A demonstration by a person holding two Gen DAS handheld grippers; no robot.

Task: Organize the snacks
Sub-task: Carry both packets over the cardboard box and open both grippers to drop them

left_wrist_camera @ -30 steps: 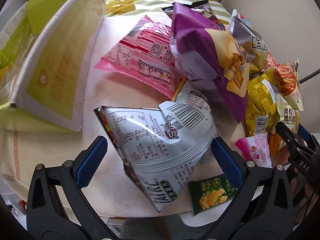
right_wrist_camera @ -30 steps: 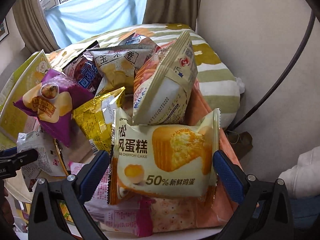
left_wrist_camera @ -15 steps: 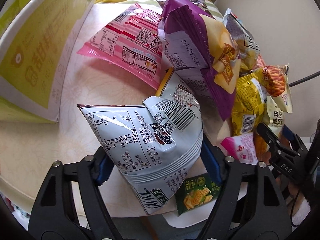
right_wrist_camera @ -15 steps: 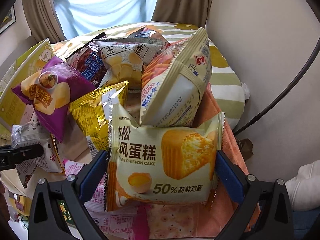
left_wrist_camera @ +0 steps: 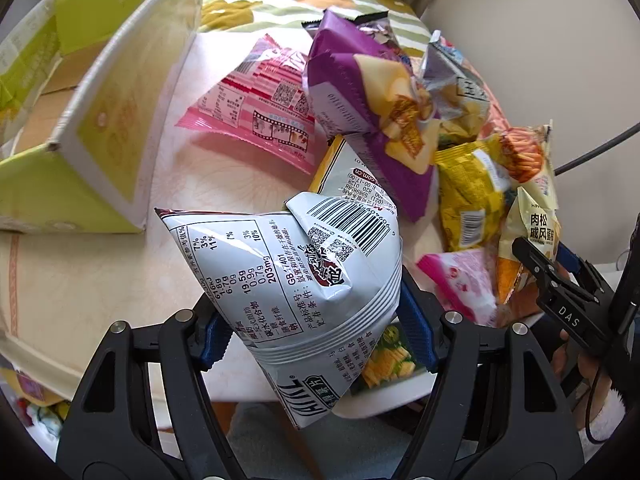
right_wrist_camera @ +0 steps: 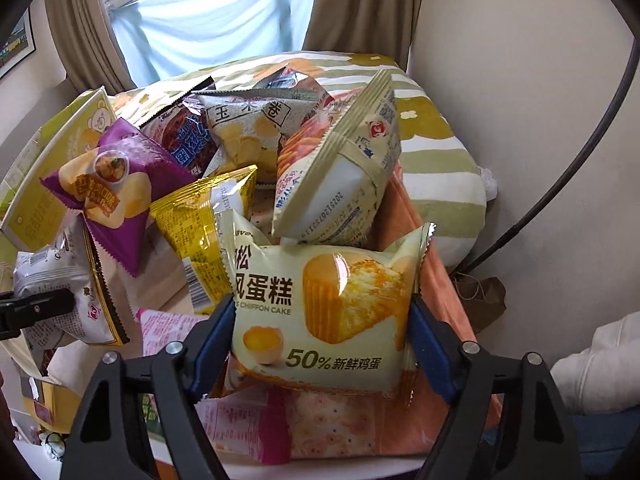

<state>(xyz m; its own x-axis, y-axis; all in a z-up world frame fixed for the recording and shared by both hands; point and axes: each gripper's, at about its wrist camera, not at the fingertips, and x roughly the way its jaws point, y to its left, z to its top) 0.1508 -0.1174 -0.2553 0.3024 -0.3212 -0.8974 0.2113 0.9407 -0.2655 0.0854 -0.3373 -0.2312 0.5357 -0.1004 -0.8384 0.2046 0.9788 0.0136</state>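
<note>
My left gripper [left_wrist_camera: 316, 320] has its blue pads pressed on the sides of a silver chip bag [left_wrist_camera: 280, 276], back label up, and its jaws are still closing. The bag hangs over the near edge of the pale table [left_wrist_camera: 120, 272]. My right gripper [right_wrist_camera: 320, 320] holds a cream chiffon cake packet [right_wrist_camera: 328, 292] between its pads, jaws also closing; the packet stands at the front of the snack pile. In the left wrist view the right gripper [left_wrist_camera: 560, 292] shows at the right edge.
A yellow-green cardboard box [left_wrist_camera: 100, 120] stands open at the left. Piled behind are a pink packet [left_wrist_camera: 256, 108], a purple chip bag [right_wrist_camera: 108, 200], a yellow bag [right_wrist_camera: 204, 224] and a cream cracker pack [right_wrist_camera: 340, 184]. A striped cushion [right_wrist_camera: 440, 160] lies by the wall.
Both pairs of jaws have closed from wide open onto their packets, the left first. The silver bag has come up and toward the camera with the left gripper.
</note>
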